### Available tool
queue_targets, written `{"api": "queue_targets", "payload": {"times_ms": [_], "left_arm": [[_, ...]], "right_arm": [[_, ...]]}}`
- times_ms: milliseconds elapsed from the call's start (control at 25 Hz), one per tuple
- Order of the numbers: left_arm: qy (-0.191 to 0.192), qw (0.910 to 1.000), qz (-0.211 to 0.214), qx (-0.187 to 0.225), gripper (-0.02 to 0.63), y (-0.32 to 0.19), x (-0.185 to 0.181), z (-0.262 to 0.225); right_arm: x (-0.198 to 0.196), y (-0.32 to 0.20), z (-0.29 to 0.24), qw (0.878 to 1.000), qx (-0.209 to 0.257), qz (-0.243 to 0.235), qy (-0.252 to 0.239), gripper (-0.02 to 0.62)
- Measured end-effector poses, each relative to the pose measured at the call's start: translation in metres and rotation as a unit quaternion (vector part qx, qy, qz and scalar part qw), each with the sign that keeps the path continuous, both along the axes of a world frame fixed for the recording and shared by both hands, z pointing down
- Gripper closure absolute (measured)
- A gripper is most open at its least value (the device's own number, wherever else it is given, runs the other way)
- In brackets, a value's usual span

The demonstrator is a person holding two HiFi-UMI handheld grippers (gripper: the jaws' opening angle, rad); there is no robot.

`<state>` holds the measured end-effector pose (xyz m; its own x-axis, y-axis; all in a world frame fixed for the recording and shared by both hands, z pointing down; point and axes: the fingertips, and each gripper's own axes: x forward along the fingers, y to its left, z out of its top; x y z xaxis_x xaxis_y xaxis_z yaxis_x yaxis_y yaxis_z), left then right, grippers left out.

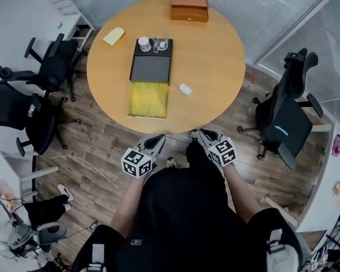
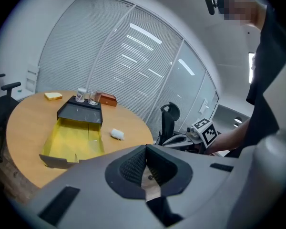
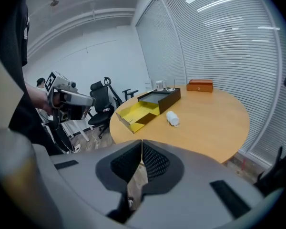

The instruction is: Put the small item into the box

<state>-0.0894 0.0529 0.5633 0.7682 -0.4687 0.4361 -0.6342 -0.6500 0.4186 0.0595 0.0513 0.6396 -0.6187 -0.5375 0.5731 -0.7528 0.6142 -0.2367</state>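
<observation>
While the small white item (image 1: pixel 185 89) lies on the table (image 1: pixel 215 50) just right of the open box (image 1: pixel 151 69), left gripper (image 1: pixel 156 140) and right gripper (image 1: pixel 202 135) sit shut, empty, short of the near edge. Suggest right one: open wide, straddle item squarely, then close.

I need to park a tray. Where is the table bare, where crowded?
Widest bare patch: the round wooden table's right half, between the small white item, the orange-brown wooden box and the rim. A narrower strip: left of the black box with its yellow flap, nearer than the pale yellow pad. Crowded: the middle, where two clear glasses stand on that box.
</observation>
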Motion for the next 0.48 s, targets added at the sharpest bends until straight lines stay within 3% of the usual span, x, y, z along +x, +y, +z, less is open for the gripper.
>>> {"api": "queue_targets", "payload": {"times_ms": [480], "left_arm": [[-0.019, 0.9998, -0.005, -0.003, 0.6, -0.074, 0.045, 0.012]], "right_arm": [[0.026, -0.055, 0.015, 0.999, -0.021, -0.038, -0.007, 0.591]]}}
